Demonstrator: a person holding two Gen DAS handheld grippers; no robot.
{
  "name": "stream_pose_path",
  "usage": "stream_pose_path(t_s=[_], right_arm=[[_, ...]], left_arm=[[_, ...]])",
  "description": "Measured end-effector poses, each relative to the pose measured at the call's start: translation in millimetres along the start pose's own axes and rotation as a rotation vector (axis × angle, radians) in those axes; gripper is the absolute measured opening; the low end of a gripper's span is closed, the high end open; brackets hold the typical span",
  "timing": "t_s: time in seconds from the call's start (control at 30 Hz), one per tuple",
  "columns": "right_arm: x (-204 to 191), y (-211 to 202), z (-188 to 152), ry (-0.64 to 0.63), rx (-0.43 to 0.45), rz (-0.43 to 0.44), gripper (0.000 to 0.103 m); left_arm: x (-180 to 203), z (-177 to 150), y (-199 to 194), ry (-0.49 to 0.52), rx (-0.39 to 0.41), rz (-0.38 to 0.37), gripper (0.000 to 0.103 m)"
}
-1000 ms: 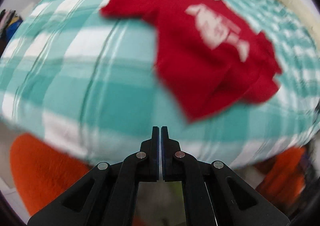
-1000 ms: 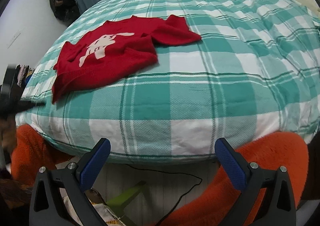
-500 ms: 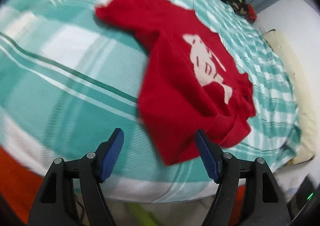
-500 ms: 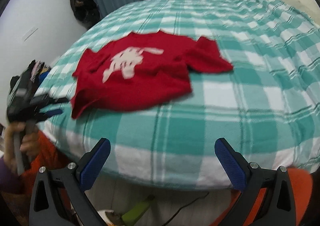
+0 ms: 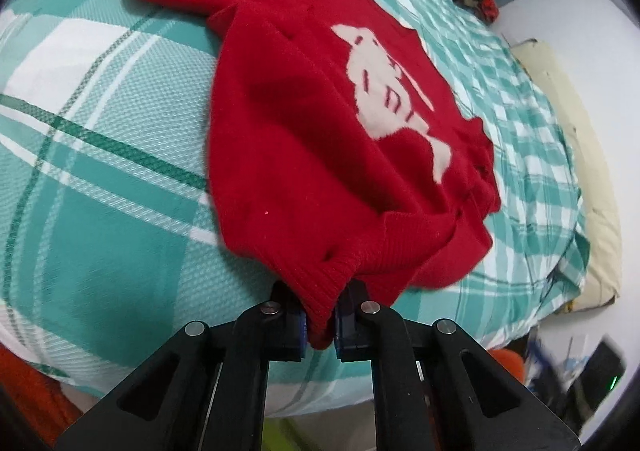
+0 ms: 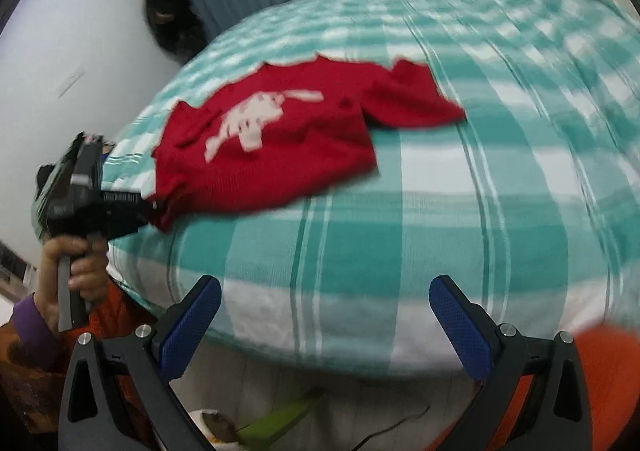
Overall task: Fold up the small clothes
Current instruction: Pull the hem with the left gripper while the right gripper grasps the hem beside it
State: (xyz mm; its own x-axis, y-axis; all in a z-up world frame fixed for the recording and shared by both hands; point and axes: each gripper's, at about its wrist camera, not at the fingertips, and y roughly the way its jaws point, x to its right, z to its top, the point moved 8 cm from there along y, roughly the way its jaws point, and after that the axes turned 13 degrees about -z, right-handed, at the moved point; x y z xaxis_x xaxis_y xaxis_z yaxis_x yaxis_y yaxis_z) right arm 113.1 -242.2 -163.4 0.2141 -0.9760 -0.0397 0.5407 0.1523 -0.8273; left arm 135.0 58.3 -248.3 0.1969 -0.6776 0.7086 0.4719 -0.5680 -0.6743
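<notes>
A small red sweater (image 5: 304, 139) with a white animal figure lies on the teal and white checked bed cover (image 5: 112, 211). My left gripper (image 5: 321, 327) is shut on the sweater's ribbed hem corner at the near edge of the bed. In the right wrist view the sweater (image 6: 280, 139) lies left of centre, and the left gripper (image 6: 150, 207), held in a hand, grips its near left corner. My right gripper (image 6: 324, 311) is open and empty, off the bed's near edge, well apart from the sweater.
The bed cover (image 6: 460, 211) spreads wide to the right of the sweater. A cream pillow (image 5: 592, 179) lies at the bed's far side. Dark clothes (image 6: 172, 23) hang by the grey curtain. An orange blanket (image 6: 608, 371) lies below the bed edge.
My left gripper opened, moved in to the sweater's hem corner and shut on it. My right gripper stayed open and swung slightly, with the sweater now more central in its view.
</notes>
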Motion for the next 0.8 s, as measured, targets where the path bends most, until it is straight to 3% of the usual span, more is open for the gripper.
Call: stream_pose_path(t_s=[0.03,0.1,0.27,0.43,0.5,0.53,0.57,0.6,0.7,0.8], right_arm=[[3.1,2.4,10.4,-0.032,0.026,-0.006,0.101],[7.0,14.4,29.3,-0.096,0.050,-0.022,0.081],[-11.9,78.5,69.3,-0.234,-0.051,0.128,0.058],[-43.6,123.2,100.5,-0.306,-0.121,0.219,0.056],[-52.7,146.8,105.6,-0.327,-0.200,0.240,0.056],[-54.3,156.3,104.0,-0.322,-0.249,0.255,0.052],[-55.6,163.6,100.1,-0.322,-0.299,0.274,0.026],[-58.0,162.6,93.4,-0.351,-0.329,0.298,0.007],[-60.8,114.6,60.7,-0.485,-0.332,0.416,0.006],[-42.7,73.1,6.8,-0.585,-0.357,0.416,0.008]], left_arm=[[0.2,-1.9,-4.7,0.014,-0.004,-0.001,0.007],[-1.3,-3.8,-8.2,0.029,-0.010,0.005,0.007],[-0.6,-8.2,-10.3,0.063,-0.024,0.012,0.007],[-0.1,-8.7,-8.1,0.073,-0.046,0.010,0.007],[-0.3,-10.3,-6.8,0.085,-0.064,0.013,0.007],[-0.3,-11.5,-6.9,0.099,-0.079,0.018,0.007],[0.7,-13.2,-8.0,0.112,-0.087,0.021,0.007],[1.8,-15.1,-11.3,0.135,-0.100,0.025,0.007],[1.5,-22.2,-23.6,0.209,-0.138,0.060,0.007],[-7.1,-34.5,-30.9,0.294,-0.216,0.135,0.010]])
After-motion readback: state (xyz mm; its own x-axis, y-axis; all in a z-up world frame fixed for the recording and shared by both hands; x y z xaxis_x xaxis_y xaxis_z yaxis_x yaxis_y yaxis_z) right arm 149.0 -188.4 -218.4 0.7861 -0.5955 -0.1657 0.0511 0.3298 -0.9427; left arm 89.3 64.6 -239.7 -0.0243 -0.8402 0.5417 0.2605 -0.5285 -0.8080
